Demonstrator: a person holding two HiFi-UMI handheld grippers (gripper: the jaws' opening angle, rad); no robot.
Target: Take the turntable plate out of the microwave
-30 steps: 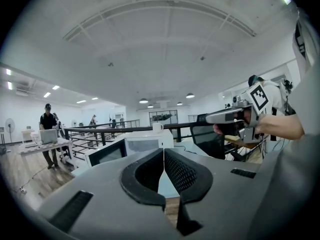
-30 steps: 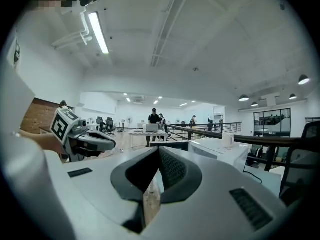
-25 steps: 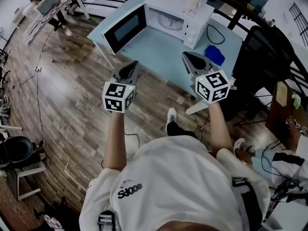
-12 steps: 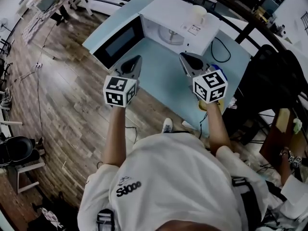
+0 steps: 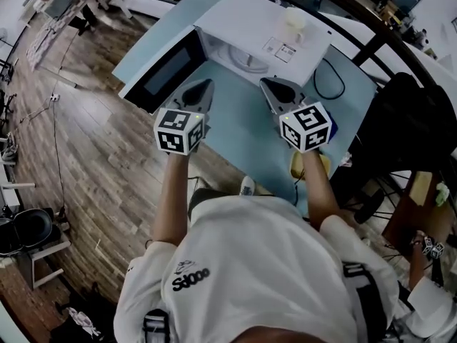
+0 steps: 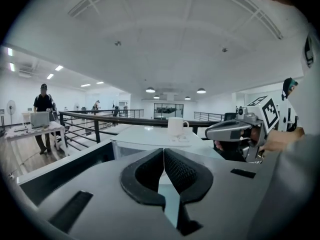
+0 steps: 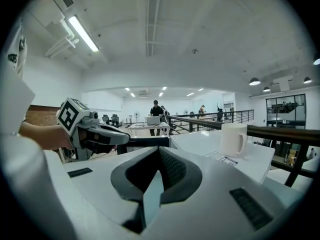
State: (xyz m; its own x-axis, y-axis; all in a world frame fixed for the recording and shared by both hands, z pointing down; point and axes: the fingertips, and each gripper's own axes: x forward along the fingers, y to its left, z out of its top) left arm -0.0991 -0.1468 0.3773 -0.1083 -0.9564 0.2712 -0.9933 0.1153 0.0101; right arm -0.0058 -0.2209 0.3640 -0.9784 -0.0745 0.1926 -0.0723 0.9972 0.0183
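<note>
— Where is the turntable plate sitting?
— Inside the white microwave, whose door is hanging open at the left.
— And the claws?
— The left gripper and right gripper are both pinching shut on nothing, hovering over the blue table.

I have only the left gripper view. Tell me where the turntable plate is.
Observer: In the head view the turntable plate lies inside the microwave, showing past the door, which stands swung open to the left.
Operator: Report the right tool's jaws.
Observer: In the right gripper view the right tool has its jaws together, with nothing between them.
</note>
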